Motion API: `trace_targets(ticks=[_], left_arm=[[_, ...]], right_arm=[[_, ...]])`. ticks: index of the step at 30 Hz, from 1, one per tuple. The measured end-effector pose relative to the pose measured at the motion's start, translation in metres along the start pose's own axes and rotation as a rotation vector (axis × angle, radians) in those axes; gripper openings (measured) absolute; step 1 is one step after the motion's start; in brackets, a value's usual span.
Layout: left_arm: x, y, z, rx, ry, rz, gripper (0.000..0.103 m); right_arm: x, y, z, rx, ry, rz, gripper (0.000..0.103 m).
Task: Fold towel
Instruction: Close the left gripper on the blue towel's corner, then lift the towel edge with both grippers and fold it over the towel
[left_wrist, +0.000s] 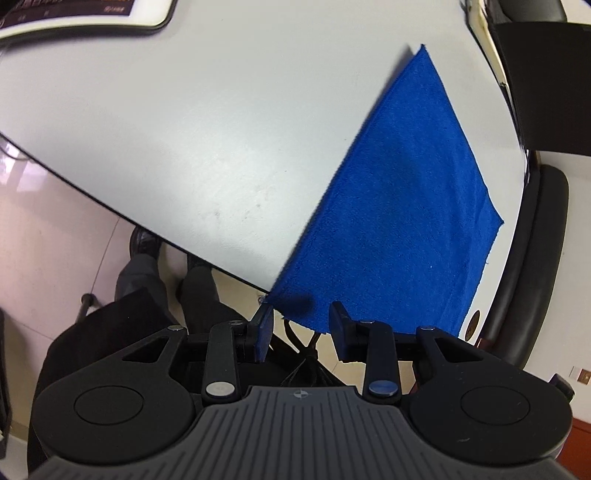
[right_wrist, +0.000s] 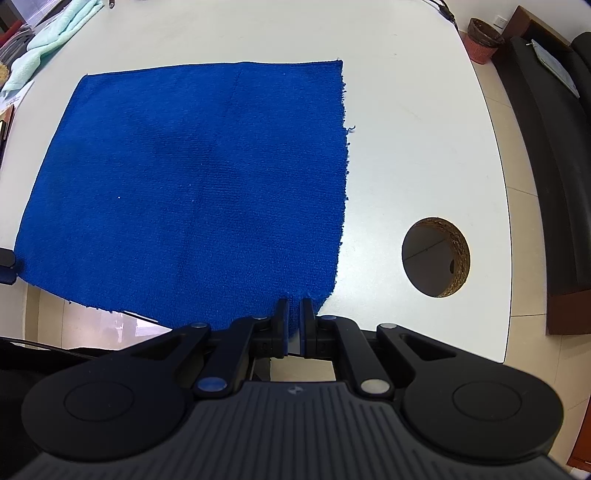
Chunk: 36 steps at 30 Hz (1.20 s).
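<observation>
Two corners: right hand-held gripper pinches towel; left hand-held gripper spread beside it.

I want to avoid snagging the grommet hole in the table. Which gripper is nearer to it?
Right. The right gripper grips the blue towel's near corner, beside the round hole. The left gripper sits open at the towel's opposite near corner.

No readable text showed in either view. The dark sheet at the far corner of the bench carried some pale and reddish print, too blurred and small to make out. Each gripper body bore only a small round emblem, on the left and on the right, a mark without letters or numbers.
</observation>
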<state>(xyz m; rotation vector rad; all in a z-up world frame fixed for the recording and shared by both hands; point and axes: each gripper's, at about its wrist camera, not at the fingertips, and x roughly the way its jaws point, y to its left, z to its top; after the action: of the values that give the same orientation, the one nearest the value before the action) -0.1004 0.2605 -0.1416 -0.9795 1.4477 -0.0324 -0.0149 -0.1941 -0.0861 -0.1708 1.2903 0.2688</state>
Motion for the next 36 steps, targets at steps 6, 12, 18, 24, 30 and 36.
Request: trace_targets(ticks=[6, 12, 18, 24, 30, 36], left_arm=[[0.002, 0.007, 0.001, -0.035, -0.003, 0.001, 0.036], [0.008, 0.007, 0.0, -0.036, -0.003, -0.006, 0.035], [0.007, 0.004, -0.002, -0.006, -0.011, -0.014, 0.015], [0.002, -0.001, -0.002, 0.027, -0.021, -0.017, 0.005], [-0.008, -0.006, -0.003, 0.046, -0.026, -0.024, 0.005], [-0.02, -0.006, -0.005, 0.028, -0.052, -0.066, 0.005]], right_arm=[[0.0, -0.001, -0.003, -0.003, -0.002, 0.003, 0.006], [-0.016, 0.003, -0.011, -0.004, -0.006, 0.004, 0.006], [-0.017, 0.002, -0.012, -0.004, -0.011, 0.003, 0.006], [-0.017, 0.0, -0.014, 0.004, -0.024, 0.003, 0.006], [-0.021, -0.004, -0.016, 0.027, -0.051, 0.01, 0.005], [-0.031, -0.011, -0.02, 0.057, -0.091, 0.021, 0.005]])
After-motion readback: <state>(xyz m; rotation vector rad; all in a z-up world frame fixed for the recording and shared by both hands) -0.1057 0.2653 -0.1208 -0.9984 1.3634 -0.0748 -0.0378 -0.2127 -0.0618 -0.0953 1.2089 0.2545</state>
